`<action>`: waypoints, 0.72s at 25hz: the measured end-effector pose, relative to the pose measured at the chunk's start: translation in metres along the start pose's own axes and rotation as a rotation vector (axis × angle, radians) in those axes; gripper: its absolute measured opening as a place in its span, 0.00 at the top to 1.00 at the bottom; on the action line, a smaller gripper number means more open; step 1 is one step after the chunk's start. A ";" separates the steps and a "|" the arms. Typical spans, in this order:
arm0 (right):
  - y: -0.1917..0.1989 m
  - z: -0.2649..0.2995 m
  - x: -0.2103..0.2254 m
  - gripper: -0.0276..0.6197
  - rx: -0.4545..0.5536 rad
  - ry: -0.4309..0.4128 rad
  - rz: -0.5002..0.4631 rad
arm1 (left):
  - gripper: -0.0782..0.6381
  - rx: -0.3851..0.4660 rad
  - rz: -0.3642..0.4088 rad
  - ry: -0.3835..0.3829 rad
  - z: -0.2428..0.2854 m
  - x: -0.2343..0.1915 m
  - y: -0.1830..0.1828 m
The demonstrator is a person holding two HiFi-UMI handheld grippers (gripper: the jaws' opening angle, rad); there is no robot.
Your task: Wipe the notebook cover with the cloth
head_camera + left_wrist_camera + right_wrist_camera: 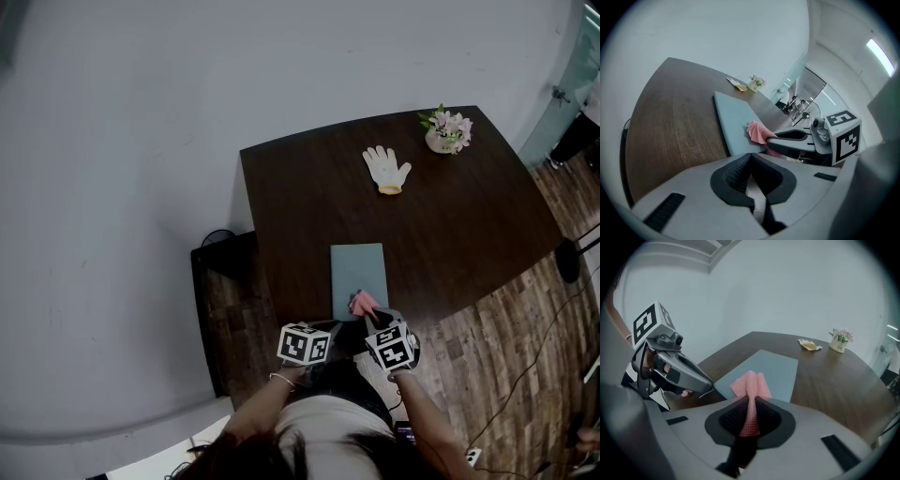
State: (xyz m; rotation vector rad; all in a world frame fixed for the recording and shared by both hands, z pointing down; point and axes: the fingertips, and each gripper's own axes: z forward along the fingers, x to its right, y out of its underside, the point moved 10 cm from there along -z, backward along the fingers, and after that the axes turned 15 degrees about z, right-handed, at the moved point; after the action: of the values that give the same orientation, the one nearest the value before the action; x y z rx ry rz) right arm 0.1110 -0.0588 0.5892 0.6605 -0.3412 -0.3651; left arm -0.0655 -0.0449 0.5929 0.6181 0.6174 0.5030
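Head view: the notebook lies on the dark tabletop at its near edge. Its long axis runs straight away from the person toward the far edge, and its near short end is just in front of both grippers. The right gripper is the one that matters — its fingers are clamped on the pink cloth. The right gripper view shows the cloth pinched into a narrow fold between them, with the loose part fanning forward over the near end of the cover, a little toward its right side. Whether the cloth presses on the cover or hangs just above it I cannot tell. The left gripper sits just beside the notebook's near left corner, off the cover, its fingers closed together with nothing between them. Nearly the whole length of the cover lies ahead of the cloth, away from the person — so the wipe seems to call for a push by the right gripper along the long axis toward the far edge, while the left could steady the near corner.
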 end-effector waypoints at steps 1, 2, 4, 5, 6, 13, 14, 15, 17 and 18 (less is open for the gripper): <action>0.000 -0.001 0.002 0.89 0.001 0.005 0.005 | 0.87 0.000 0.001 0.002 0.001 0.000 -0.001; 0.000 -0.002 0.004 0.89 0.002 0.010 0.010 | 0.87 -0.001 0.002 0.004 0.002 0.000 -0.002; 0.001 -0.003 0.007 0.89 0.004 0.019 0.019 | 0.87 -0.004 0.008 0.010 0.004 0.001 -0.003; 0.002 -0.004 0.008 0.89 0.005 0.023 0.022 | 0.87 -0.005 0.011 0.013 0.005 0.001 -0.004; 0.003 -0.004 0.010 0.89 0.006 0.027 0.026 | 0.87 -0.006 0.014 0.016 0.006 0.001 -0.004; 0.004 -0.009 0.018 0.89 0.008 0.053 0.049 | 0.87 -0.010 0.023 0.024 0.009 0.000 -0.009; 0.004 -0.009 0.019 0.89 0.009 0.058 0.053 | 0.87 -0.009 0.023 0.025 0.010 0.000 -0.009; 0.005 -0.010 0.020 0.89 0.010 0.062 0.058 | 0.87 -0.008 0.024 0.026 0.010 0.000 -0.009; 0.006 -0.012 0.024 0.89 0.013 0.073 0.067 | 0.87 -0.006 0.026 0.027 0.011 0.001 -0.010; 0.006 -0.013 0.027 0.89 0.014 0.080 0.072 | 0.87 -0.006 0.028 0.028 0.011 0.001 -0.010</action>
State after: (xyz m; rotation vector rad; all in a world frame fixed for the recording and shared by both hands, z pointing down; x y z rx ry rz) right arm 0.1412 -0.0587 0.5887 0.6727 -0.2910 -0.2678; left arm -0.0549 -0.0558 0.5933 0.6161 0.6340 0.5399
